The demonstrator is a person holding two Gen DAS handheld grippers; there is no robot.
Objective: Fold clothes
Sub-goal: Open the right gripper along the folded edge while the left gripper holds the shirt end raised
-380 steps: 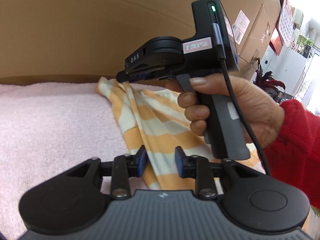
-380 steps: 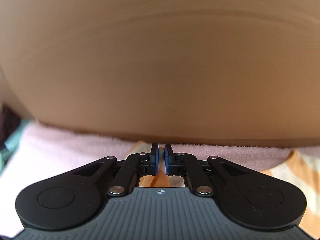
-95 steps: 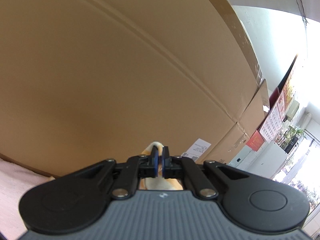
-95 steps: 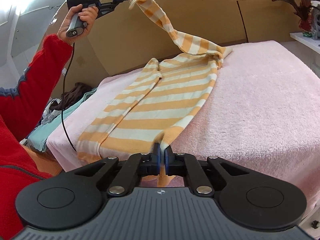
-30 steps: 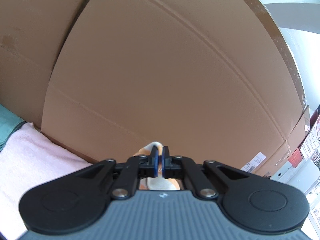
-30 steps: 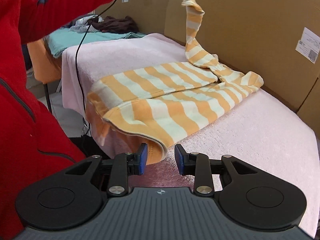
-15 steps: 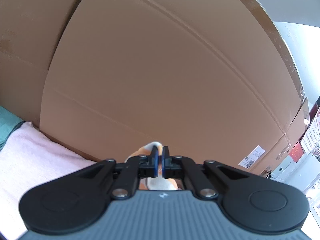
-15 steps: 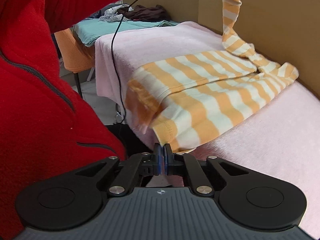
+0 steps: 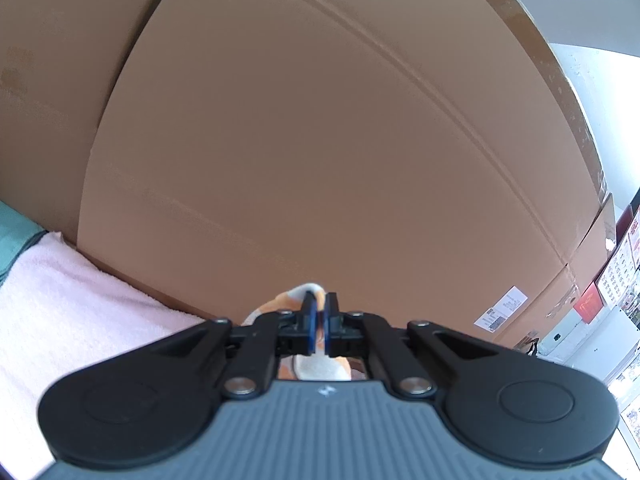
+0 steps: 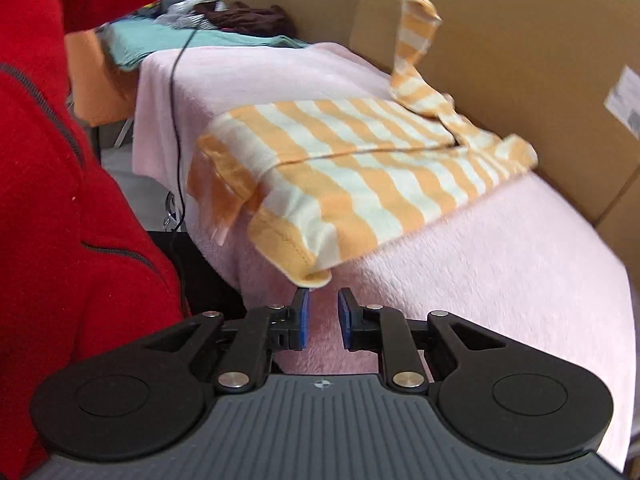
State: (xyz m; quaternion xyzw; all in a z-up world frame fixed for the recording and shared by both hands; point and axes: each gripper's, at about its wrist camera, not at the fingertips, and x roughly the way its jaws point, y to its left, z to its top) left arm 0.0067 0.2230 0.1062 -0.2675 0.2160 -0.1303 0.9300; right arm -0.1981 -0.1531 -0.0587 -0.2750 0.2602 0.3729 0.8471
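Note:
An orange-and-white striped garment (image 10: 360, 176) lies on the pink towel-covered table (image 10: 500, 264), its near hem corner hanging just over the front edge. One sleeve (image 10: 414, 36) rises from it to the left gripper at the top of the right wrist view. In the left wrist view my left gripper (image 9: 319, 316) is shut on that sleeve's end (image 9: 304, 294), held up facing the cardboard. My right gripper (image 10: 323, 306) sits just below the hem corner; its jaws are opening, with nothing pressed between the pads.
Large cardboard boxes (image 9: 320, 140) wall the table's far side. A teal cloth with dark clothes (image 10: 240, 20) lies beyond the table's left end. The person's red sleeve and torso (image 10: 52, 180) fill the left. A black cable (image 10: 176, 92) hangs over the table's edge.
My right gripper closed on the hem corner, then let it go and now stands apart below it. The garment's near edge shifted toward the table's front. The left gripper keeps its hold on the sleeve.

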